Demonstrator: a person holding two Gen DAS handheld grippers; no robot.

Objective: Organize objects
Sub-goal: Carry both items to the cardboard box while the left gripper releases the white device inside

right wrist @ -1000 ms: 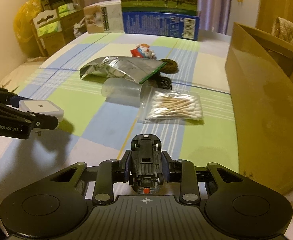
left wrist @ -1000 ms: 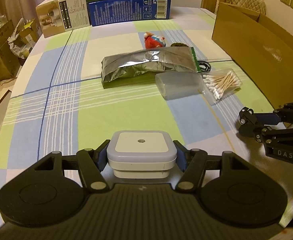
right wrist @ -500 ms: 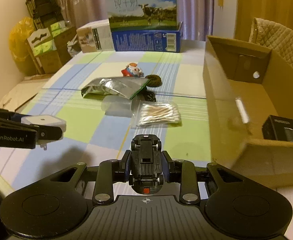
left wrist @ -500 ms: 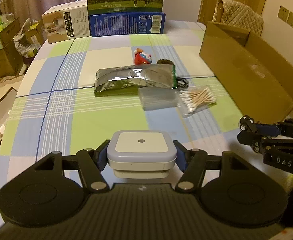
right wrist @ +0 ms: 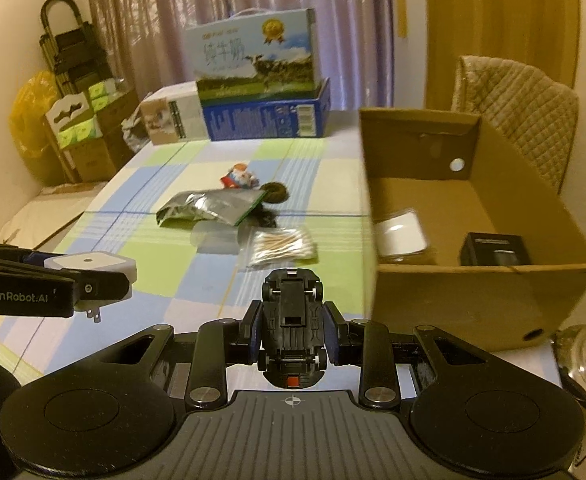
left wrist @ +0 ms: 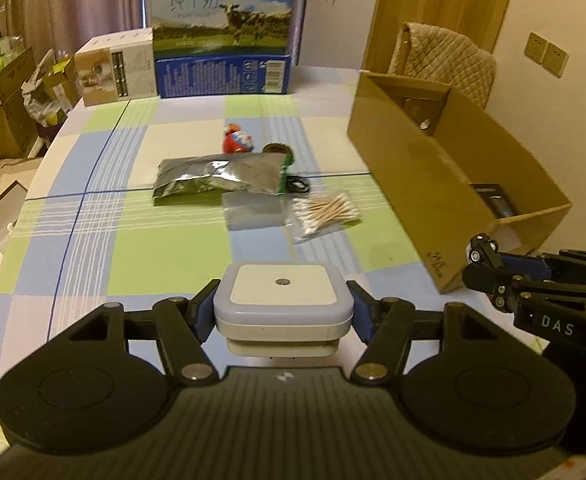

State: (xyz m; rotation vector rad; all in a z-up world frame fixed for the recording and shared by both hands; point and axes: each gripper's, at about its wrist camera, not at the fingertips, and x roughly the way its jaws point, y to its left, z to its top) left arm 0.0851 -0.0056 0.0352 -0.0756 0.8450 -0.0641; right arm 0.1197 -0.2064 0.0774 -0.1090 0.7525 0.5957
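Note:
My left gripper [left wrist: 283,312] is shut on a white square plug-in night light [left wrist: 283,300], held in the air above the checked tablecloth [left wrist: 133,240]. My right gripper [right wrist: 292,320] is shut on a black toy car [right wrist: 292,320] turned underside up. Each gripper shows at the edge of the other view: the right gripper [left wrist: 489,268] at the right, the left gripper [right wrist: 93,284] with the night light [right wrist: 93,264] at the left. An open cardboard box [right wrist: 473,292] stands on the right; a black item [right wrist: 493,250] and a clear packet [right wrist: 401,236] lie inside.
On the cloth lie a silver foil bag [left wrist: 221,178], a translucent case [left wrist: 253,210], a bag of cotton swabs [left wrist: 325,216], a red toy figure [left wrist: 237,142] and a dark round thing [left wrist: 277,150]. A milk carton box [left wrist: 221,32] and a small carton [left wrist: 115,66] stand at the far edge. A metal lid [right wrist: 585,364] sits near the box.
Both grippers have risen with their loads, so the table has dropped in view. The inside of the cardboard box has come into sight. Neither grip has altered.

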